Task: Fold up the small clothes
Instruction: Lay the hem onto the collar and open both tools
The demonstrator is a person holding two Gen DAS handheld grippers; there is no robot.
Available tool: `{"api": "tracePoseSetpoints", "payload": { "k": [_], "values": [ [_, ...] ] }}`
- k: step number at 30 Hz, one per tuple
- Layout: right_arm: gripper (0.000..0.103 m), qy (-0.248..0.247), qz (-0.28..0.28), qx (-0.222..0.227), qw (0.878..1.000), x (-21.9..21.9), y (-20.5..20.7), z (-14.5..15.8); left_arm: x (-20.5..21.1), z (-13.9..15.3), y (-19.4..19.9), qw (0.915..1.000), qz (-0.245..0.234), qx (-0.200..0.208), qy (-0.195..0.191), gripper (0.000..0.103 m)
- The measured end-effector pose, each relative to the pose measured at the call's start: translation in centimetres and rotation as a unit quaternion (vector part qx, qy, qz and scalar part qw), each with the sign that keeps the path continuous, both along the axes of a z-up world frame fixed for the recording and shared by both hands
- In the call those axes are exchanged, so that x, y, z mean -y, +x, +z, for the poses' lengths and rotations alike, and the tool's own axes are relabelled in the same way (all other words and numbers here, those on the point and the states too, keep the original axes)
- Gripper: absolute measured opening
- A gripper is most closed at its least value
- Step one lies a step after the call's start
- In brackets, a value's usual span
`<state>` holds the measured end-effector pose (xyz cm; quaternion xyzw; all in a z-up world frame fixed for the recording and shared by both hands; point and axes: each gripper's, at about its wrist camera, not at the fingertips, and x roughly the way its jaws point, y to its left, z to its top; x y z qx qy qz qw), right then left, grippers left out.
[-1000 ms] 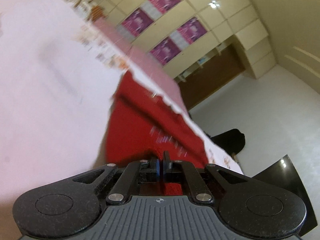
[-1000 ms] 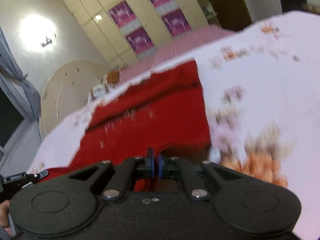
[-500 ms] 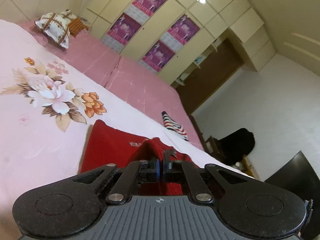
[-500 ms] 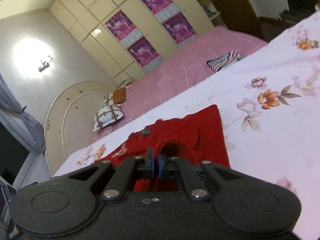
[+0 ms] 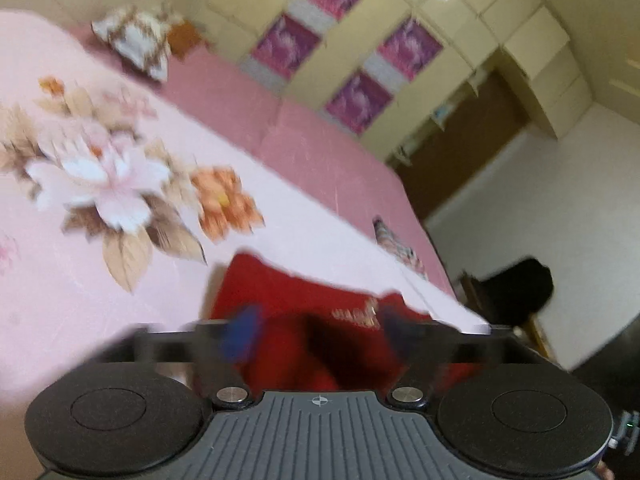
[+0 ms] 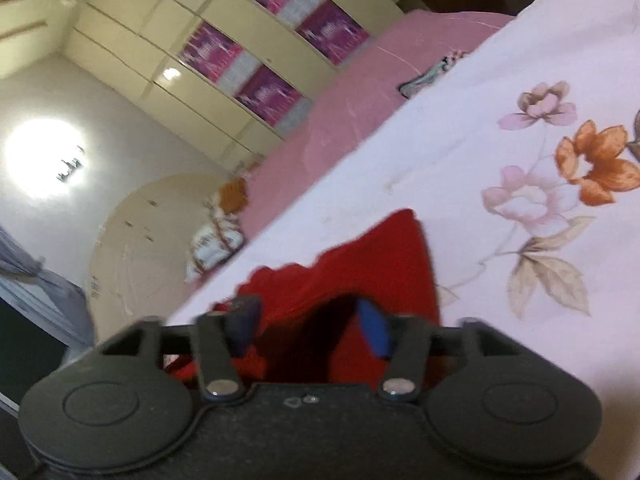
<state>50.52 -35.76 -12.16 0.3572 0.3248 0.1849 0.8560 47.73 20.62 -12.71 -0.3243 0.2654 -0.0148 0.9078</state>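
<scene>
A red garment (image 5: 304,300) with pale lettering lies folded on the floral bedsheet (image 5: 80,264), right in front of both grippers. My left gripper (image 5: 320,332) has its jaws opening, blue pads wide apart, with a raised red fold between them but not pressed. In the right wrist view the same red garment (image 6: 372,264) lies below my right gripper (image 6: 308,328), whose jaws are also opening; its blue pads stand apart on either side of a dark fold of the cloth.
A striped folded cloth (image 5: 396,244) lies farther along the bed on the pink cover (image 5: 304,148). Pillows (image 5: 136,40) sit at the head end. A wardrobe wall with purple panels (image 6: 260,56) stands behind. A dark object (image 5: 516,284) stands on the floor beyond the bed's corner.
Both grippers were shut on the red garment, carried it over itself onto the sheet, and now their jaws have sprung apart, letting the cloth go.
</scene>
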Motion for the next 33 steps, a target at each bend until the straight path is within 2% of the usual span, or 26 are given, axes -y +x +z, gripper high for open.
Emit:
{"api": "tracePoseSetpoints", "payload": {
  "k": [2,4,6,8,9,11,13,15,16,18,21,26,29,31,33],
  "values": [
    [0.064,-0.012,-0.003,0.010,1.000,-0.2,-0.1,0.5,0.0,0.2,0.3,0.9997,-0.011,-0.003,0.021,0.074],
    [0.064,-0.033,-0.008,0.028,0.999,-0.3,-0.1,1.4,0.5,0.8,0.8,0.9974,-0.034,-0.006,0.062,0.074],
    [0.065,-0.089,-0.001,0.036,0.995,-1.0,0.1,2.1,1.1,1.4,1.6,0.9917,-0.057,-0.021,0.113,0.063],
    [0.063,-0.138,0.017,0.037,0.990,-2.1,0.5,2.5,1.4,1.7,2.3,0.9876,-0.071,-0.034,0.136,0.055],
    [0.063,-0.168,0.026,0.036,0.985,-3.0,0.7,2.6,1.6,1.8,2.7,0.9854,-0.079,-0.043,0.144,0.045],
    [0.060,-0.226,0.033,0.040,0.973,-4.6,0.9,2.8,2.2,1.6,3.5,0.9807,-0.089,-0.062,0.163,0.037],
    [0.052,-0.278,0.050,0.040,0.958,-6.4,1.0,2.6,3.3,1.3,4.0,0.9720,-0.107,-0.077,0.195,0.036],
    [0.039,-0.322,0.066,0.041,0.943,-8.2,1.0,2.3,4.4,1.1,4.1,0.9647,-0.122,-0.078,0.220,0.021],
    [0.037,-0.342,0.069,0.045,0.936,-8.8,1.0,2.2,4.8,1.2,4.0,0.9628,-0.125,-0.076,0.227,0.019],
    [0.024,-0.355,0.073,0.054,0.931,-9.2,0.7,2.1,4.9,1.3,3.8,0.9648,-0.113,-0.067,0.228,0.007],
    [0.011,-0.361,0.058,0.082,0.927,-9.0,-0.2,2.6,4.7,1.8,2.6,0.9724,-0.086,-0.028,0.215,0.006],
    [0.008,-0.363,0.043,0.125,0.922,-8.6,-0.4,3.6,5.1,2.9,1.1,0.9719,-0.060,0.025,0.226,0.005],
    [0.008,-0.373,0.028,0.129,0.918,-8.2,-0.1,3.6,5.3,2.6,1.8,0.9656,-0.046,0.005,0.256,0.005],
    [0.008,-0.390,0.022,0.095,0.916,-8.0,1.0,2.3,5.2,0.8,2.8,0.9594,-0.051,-0.046,0.274,0.005],
    [0.008,-0.404,0.020,0.062,0.912,-7.7,1.8,0.8,5.0,0.3,2.6,0.9606,-0.050,-0.042,0.270,0.006]
  ]
}}
